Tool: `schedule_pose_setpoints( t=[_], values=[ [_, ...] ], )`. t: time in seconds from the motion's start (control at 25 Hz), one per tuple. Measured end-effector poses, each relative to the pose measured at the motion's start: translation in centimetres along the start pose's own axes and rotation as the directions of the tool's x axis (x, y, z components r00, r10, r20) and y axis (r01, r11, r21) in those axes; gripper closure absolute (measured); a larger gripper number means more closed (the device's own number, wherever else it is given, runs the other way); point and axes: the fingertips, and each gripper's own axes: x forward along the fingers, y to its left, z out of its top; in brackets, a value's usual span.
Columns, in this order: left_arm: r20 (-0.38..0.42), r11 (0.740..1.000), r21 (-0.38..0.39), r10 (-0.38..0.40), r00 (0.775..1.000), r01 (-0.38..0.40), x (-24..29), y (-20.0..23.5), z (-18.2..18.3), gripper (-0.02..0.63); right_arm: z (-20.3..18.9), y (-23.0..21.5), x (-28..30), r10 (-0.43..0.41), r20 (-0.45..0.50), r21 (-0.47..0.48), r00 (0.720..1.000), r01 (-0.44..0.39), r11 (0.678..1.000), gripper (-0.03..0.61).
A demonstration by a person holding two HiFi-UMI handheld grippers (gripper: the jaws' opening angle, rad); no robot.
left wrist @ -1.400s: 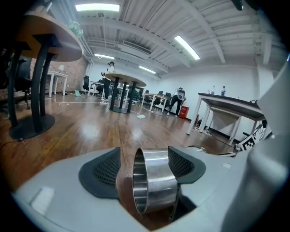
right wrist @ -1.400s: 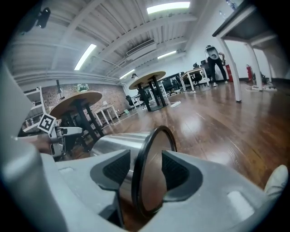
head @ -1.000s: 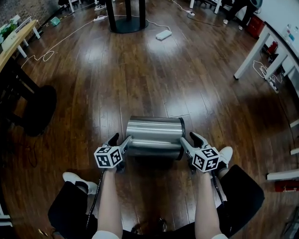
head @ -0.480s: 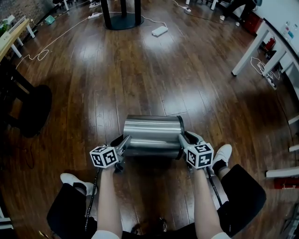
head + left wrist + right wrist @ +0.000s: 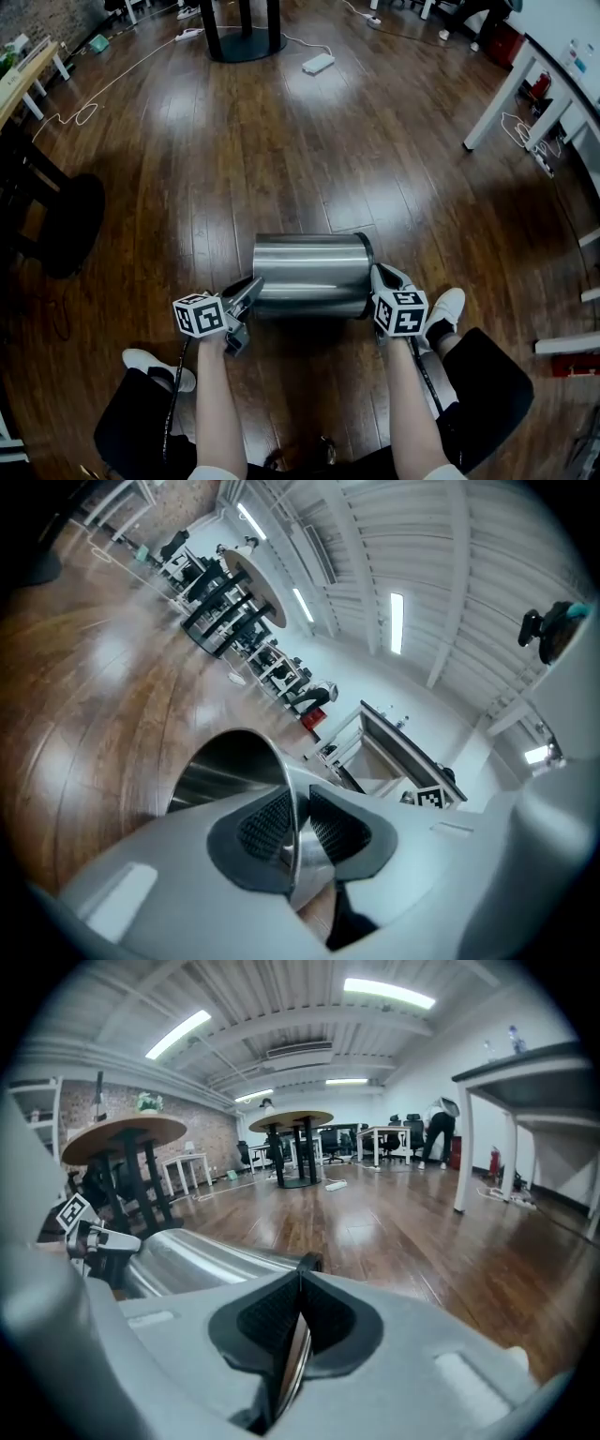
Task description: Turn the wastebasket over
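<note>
**One wastebasket, two of nearly everything near it**

One brushed-steel cylindrical wastebasket [image 5: 309,277] lies on the dark wooden floor [image 5: 281,159]. There are two tools, the left tool [image 5: 249,288] at the wastebasket's 9 o'clock and the right tool [image 5: 379,275] at its 3 o'clock. Each has its jaws just closed on an end edge of the wastebasket.

There are two black-and-white marker cubes, the left cube [image 5: 199,316] and the right cube [image 5: 400,311], and two bare forearms. There are two white shoes, the left shoe [image 5: 150,362] at 7 o'clock and the right shoe [image 5: 450,307] at 4 o'clock.

One white power strip [image 5: 320,63] shows plainly at 12 o'clock. The smaller white items beyond it are too small to count. One black round pedestal base [image 5: 242,42] stands at 11 o'clock.
</note>
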Motion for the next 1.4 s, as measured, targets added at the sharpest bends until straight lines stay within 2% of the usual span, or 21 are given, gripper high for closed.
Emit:
schedule_pose_setpoints(
  t=[0.2, 0.28, 0.4, 0.56, 0.64, 0.76, 0.92, 1.08, 1.24, 1.32, 1.4],
  values=[
    [-0.031, 0.987, 0.136, -0.080, 0.996, 0.083, 0.2, -5.2, 3.3, 0.543, -2.0, -0.5, -0.3, 0.015, -0.023, 0.087, 1.000, -0.013, 0.996, 0.586],
    [-0.051, 0.973, 0.217, -0.074, 0.996, 0.083, 0.7, -7.6, 4.6, 0.549, -3.5, 0.8, 0.1, 0.059, -0.054, 0.118, 0.997, -0.052, 0.992, 0.586],
    [-0.128, 0.921, 0.385, -0.003, 0.992, 0.053, 2.1, -10.8, 4.7, 0.548, -5.9, 2.7, 1.2, 0.103, -0.055, 0.219, 0.993, -0.088, 0.972, 0.594],
    [-0.226, 0.858, 0.510, 0.062, 0.972, 0.064, 4.4, -13.9, 2.0, 0.548, -8.8, 2.4, 1.8, 0.086, -0.055, 0.334, 0.995, -0.063, 0.941, 0.594],
    [-0.269, 0.829, 0.552, 0.075, 0.960, 0.089, 5.5, -15.4, 0.4, 0.548, -10.1, 2.1, 1.9, 0.091, -0.064, 0.370, 0.994, -0.061, 0.927, 0.594],
    [-0.301, 0.792, 0.602, 0.110, 0.947, 0.099, 6.9, -16.6, -1.3, 0.548, -11.7, 1.4, 1.9, 0.081, -0.040, 0.458, 0.996, -0.054, 0.887, 0.594],
    [-0.357, 0.734, 0.665, 0.145, 0.923, 0.142, 9.3, -18.1, -4.8, 0.545, -15.1, -0.5, 1.7, 0.008, -0.074, 0.528, 0.997, 0.032, 0.848, 0.594],
    [-0.441, 0.680, 0.702, 0.184, 0.879, 0.210, 11.3, -19.6, -8.3, 0.545, -18.2, -1.2, 1.0, -0.029, -0.033, 0.670, 0.999, 0.044, 0.741, 0.594],
    [-0.453, 0.653, 0.728, 0.228, 0.862, 0.211, 12.1, -20.1, -9.9, 0.545, -19.2, -1.1, 1.4, -0.013, -0.038, 0.697, 0.999, 0.036, 0.716, 0.594],
    [-0.458, 0.611, 0.760, 0.262, 0.849, 0.222, 13.3, -20.3, -11.1, 0.543, -20.0, -1.4, 1.7, -0.003, -0.065, 0.713, 0.998, 0.049, 0.700, 0.594],
    [-0.479, 0.562, 0.787, 0.296, 0.826, 0.255, 14.3, -20.3, -12.6, 0.540, -21.0, -0.8, 2.0, 0.043, -0.085, 0.727, 0.995, 0.032, 0.686, 0.594]
  ],
)
